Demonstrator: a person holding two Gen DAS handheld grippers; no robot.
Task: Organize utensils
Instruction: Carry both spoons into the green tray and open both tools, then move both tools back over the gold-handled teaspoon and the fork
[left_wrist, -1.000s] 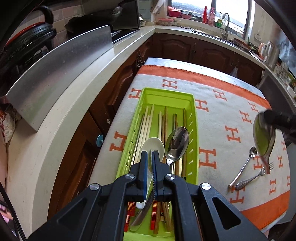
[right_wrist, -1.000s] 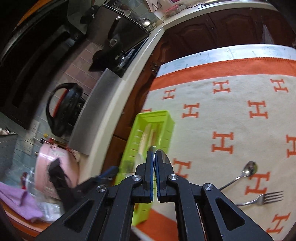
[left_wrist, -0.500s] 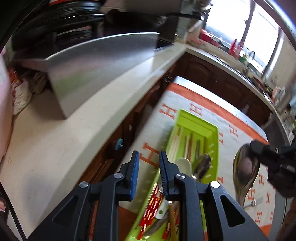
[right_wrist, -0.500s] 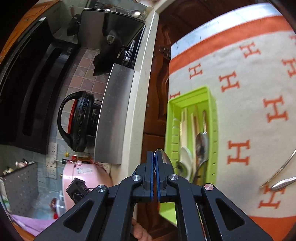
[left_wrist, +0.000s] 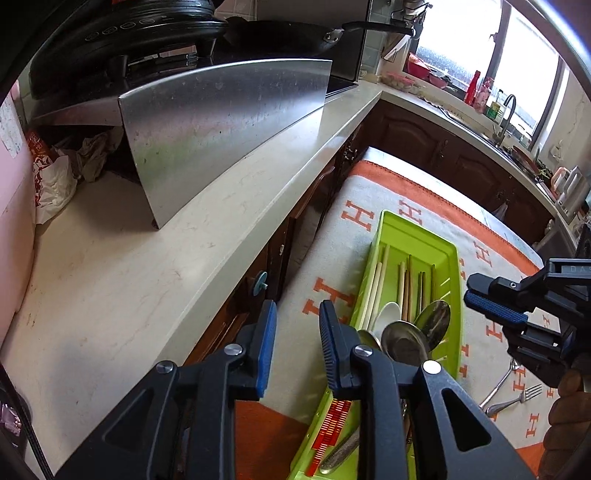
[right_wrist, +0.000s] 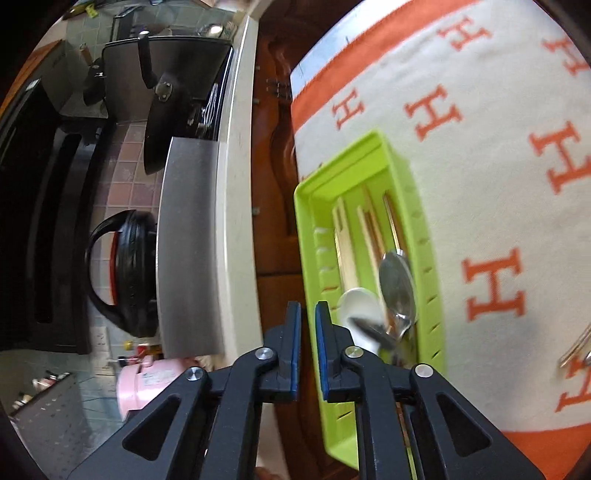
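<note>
Working from the biggest thing down, I am keeping the H-patterned cloth (left_wrist: 369, 192) spread as the carrying surface, with the green utensil tray (left_wrist: 417, 236) lying lengthwise along the cloth's edge nearest the counter so both hands can reach it. Chopsticks (left_wrist: 404, 284) are lying sorted along the tray's far half; the two steel spoons (left_wrist: 406, 345) and the white spoon (right_wrist: 360, 306) are resting bowls-up at its middle. I am holding the left gripper (left_wrist: 295, 332) beside the tray's counter-side wall, jaws having just been opening, nothing between them. The right gripper (right_wrist: 307, 332) is also just parting its jaws, empty, over the same wall. A fork (left_wrist: 517, 397) and a small spoon (left_wrist: 500, 384) are waiting near the cloth's near edge, likely next.
</note>
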